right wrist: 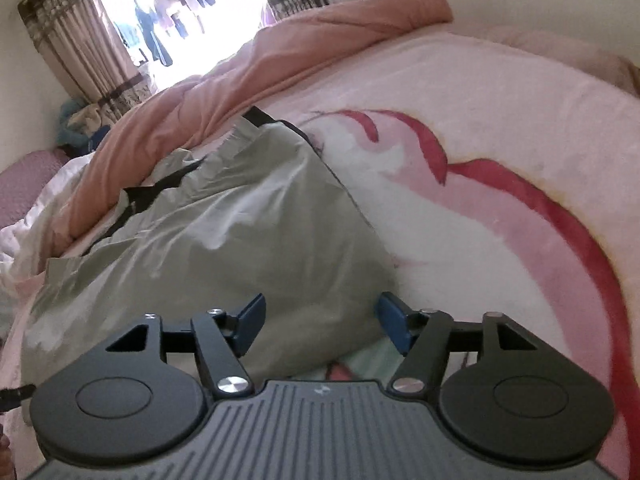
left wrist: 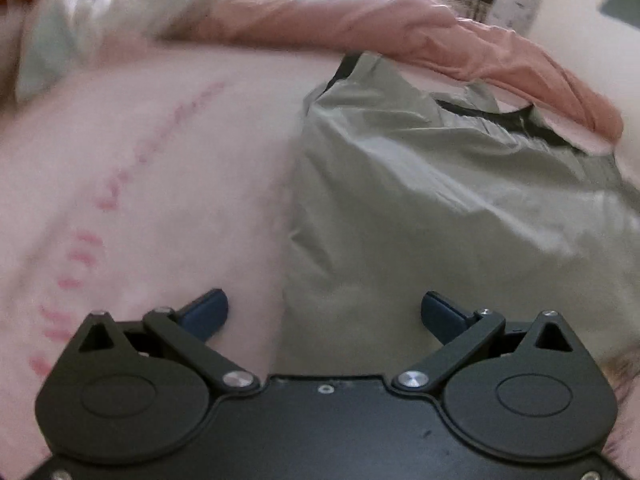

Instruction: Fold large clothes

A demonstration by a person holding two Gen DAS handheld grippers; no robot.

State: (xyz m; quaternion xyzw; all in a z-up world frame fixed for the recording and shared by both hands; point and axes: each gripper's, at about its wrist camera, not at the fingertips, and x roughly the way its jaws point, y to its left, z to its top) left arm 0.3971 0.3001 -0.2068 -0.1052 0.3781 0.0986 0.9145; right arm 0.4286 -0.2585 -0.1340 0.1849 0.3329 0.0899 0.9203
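Note:
A grey-green garment [left wrist: 460,208] with black trim lies crumpled on a pink bed; it also shows in the right wrist view [right wrist: 224,232]. My left gripper [left wrist: 325,312] is open and empty, hovering over the garment's near left edge. My right gripper [right wrist: 320,320] is open and empty, just above the garment's near right corner. The left wrist view is blurred on its left side.
A pink blanket with red pattern [right wrist: 500,208] covers the bed. A rolled salmon duvet [right wrist: 248,80] lies along the far side, also in the left wrist view [left wrist: 440,36]. Curtains [right wrist: 80,48] and a bright window stand beyond. White bedding [right wrist: 24,232] lies at left.

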